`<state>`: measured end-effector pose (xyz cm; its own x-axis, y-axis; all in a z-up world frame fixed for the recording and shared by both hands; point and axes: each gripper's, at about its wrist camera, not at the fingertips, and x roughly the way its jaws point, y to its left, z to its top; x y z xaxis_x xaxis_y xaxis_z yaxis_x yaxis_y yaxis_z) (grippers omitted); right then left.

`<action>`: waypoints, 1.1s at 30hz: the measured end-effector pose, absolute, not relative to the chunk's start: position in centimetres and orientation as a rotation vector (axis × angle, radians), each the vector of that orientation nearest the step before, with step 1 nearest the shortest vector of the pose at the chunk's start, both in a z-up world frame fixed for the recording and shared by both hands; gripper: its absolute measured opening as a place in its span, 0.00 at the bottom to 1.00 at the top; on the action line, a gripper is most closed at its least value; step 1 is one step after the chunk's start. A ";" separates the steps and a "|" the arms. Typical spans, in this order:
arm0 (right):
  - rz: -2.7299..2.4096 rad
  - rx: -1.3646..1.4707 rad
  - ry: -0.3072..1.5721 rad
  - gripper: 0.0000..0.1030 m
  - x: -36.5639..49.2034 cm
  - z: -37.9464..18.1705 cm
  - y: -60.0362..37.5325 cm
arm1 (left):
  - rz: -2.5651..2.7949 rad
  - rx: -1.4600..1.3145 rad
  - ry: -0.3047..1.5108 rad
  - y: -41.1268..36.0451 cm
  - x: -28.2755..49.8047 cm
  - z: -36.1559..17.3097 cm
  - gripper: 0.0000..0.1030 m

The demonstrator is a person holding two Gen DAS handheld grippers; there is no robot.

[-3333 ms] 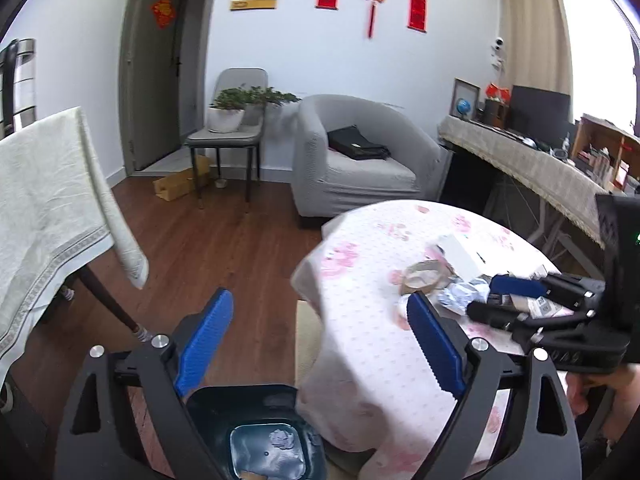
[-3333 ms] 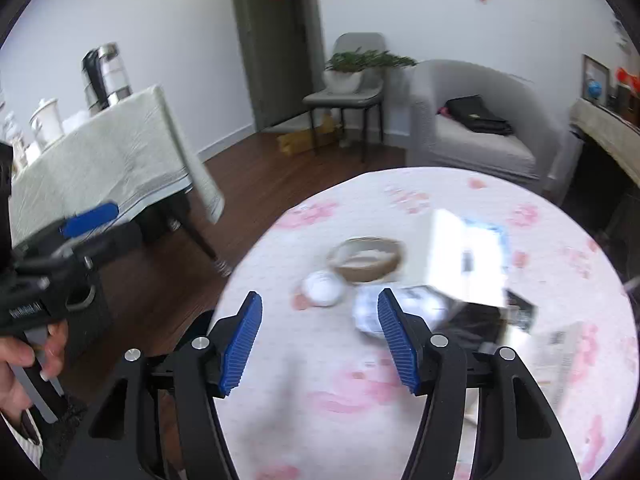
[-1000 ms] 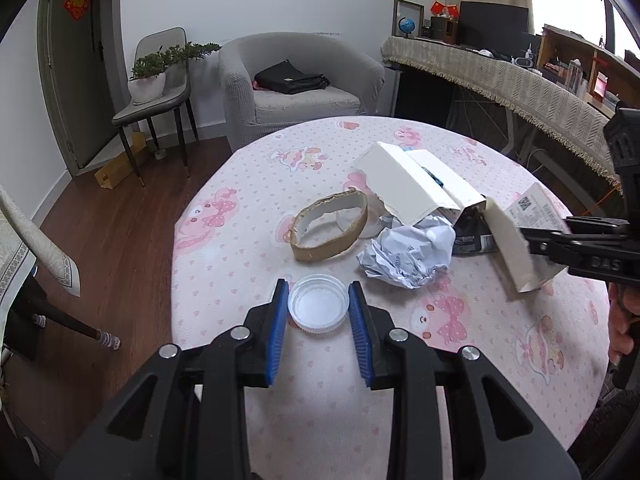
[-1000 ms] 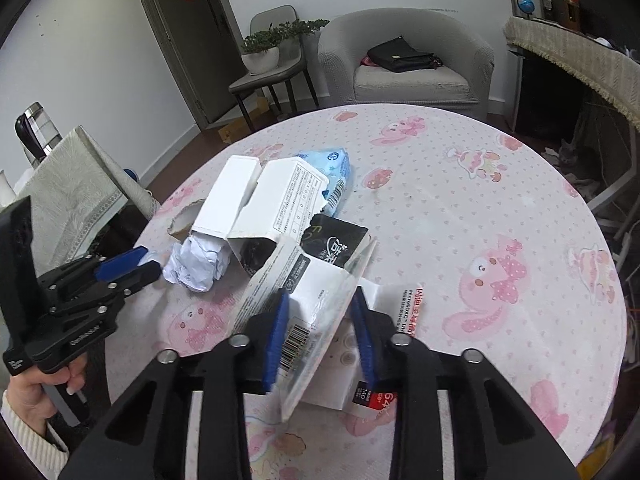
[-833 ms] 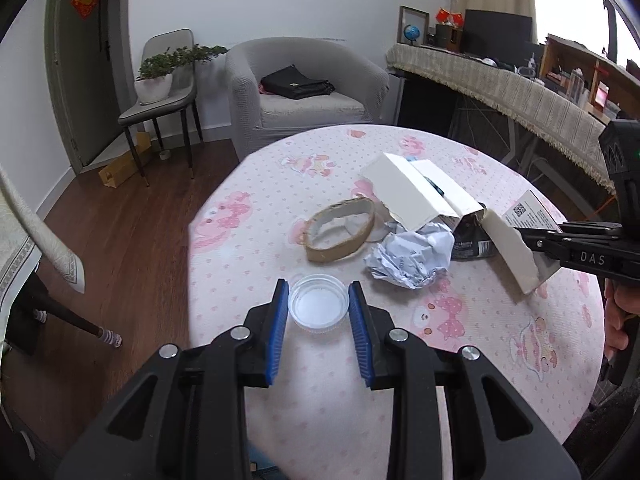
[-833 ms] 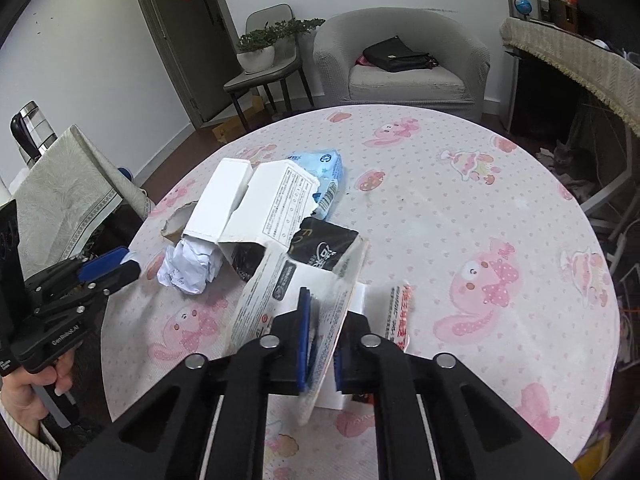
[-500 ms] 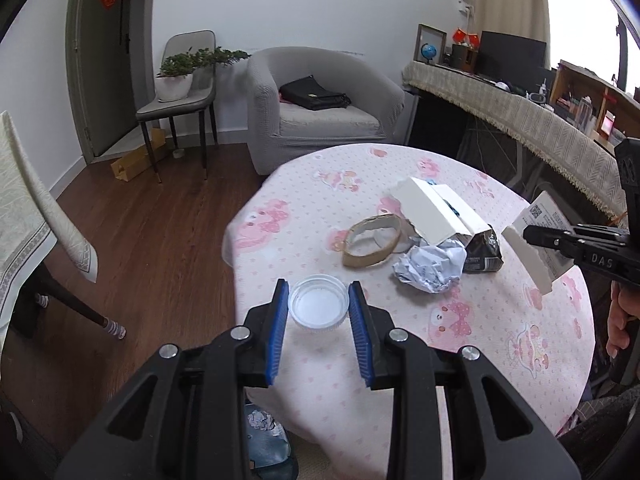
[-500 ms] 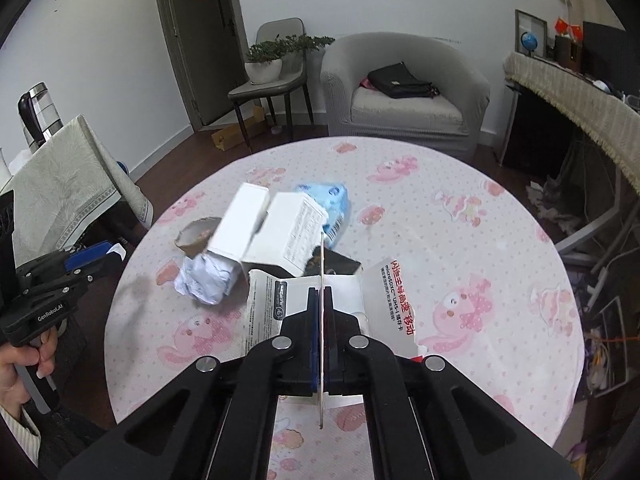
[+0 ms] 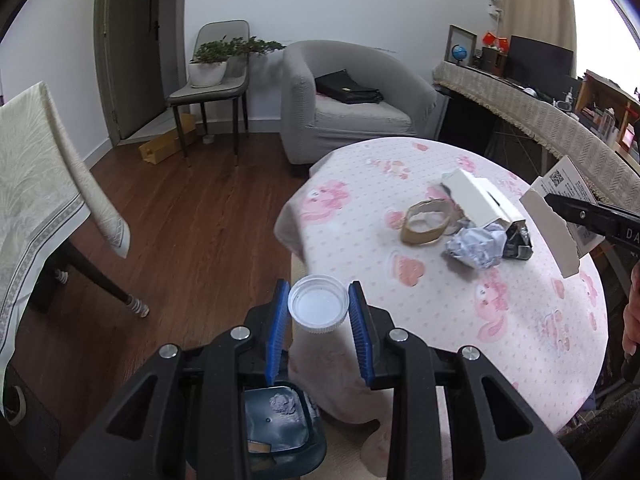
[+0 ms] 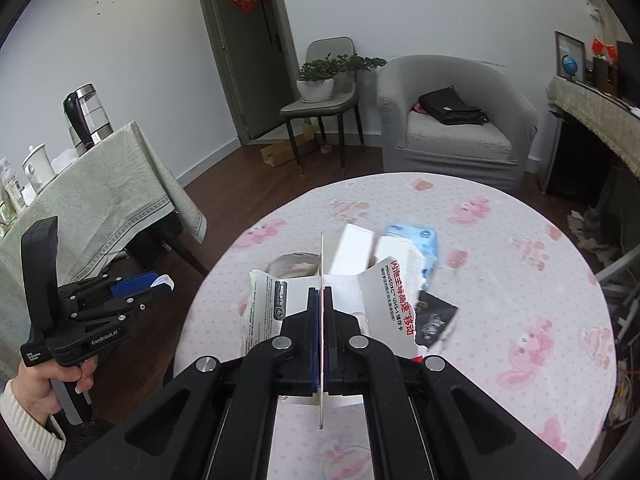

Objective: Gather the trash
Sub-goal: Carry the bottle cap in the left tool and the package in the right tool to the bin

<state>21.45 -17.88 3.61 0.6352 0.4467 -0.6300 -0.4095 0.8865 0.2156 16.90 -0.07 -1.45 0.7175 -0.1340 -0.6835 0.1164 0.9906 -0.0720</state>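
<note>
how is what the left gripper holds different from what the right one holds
The left gripper clamps a small round white plastic lid, rigid, held by its rim with its hollow face toward the camera. The right gripper pinches a flat torn piece of printed card packaging, held on edge. The lid hangs near the bin on the floor; the packaging hangs above the table. Both are lifted clear of the table.

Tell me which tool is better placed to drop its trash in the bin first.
Left. The left tool holds the lid just above the bin, while the right tool holds its card over the table.
</note>
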 end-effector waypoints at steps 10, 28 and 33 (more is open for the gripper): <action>0.622 0.049 0.723 0.01 20.9 4.5 -12.2 | -0.073 -0.043 0.812 3.8 16.2 -4.2 0.32; 0.778 0.009 0.787 0.01 21.2 3.1 -2.9 | 0.004 -0.020 0.991 9.3 15.7 -10.9 0.32; 0.804 -0.010 0.806 0.01 21.3 2.3 -0.4 | 0.010 -0.007 1.062 10.4 15.3 -12.9 0.32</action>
<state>21.25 -0.43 2.35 0.4187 0.6379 -0.6463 -0.6448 0.7100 0.2830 15.30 10.45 -12.93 0.4873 0.0046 -0.8732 -0.0111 0.9999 -0.0009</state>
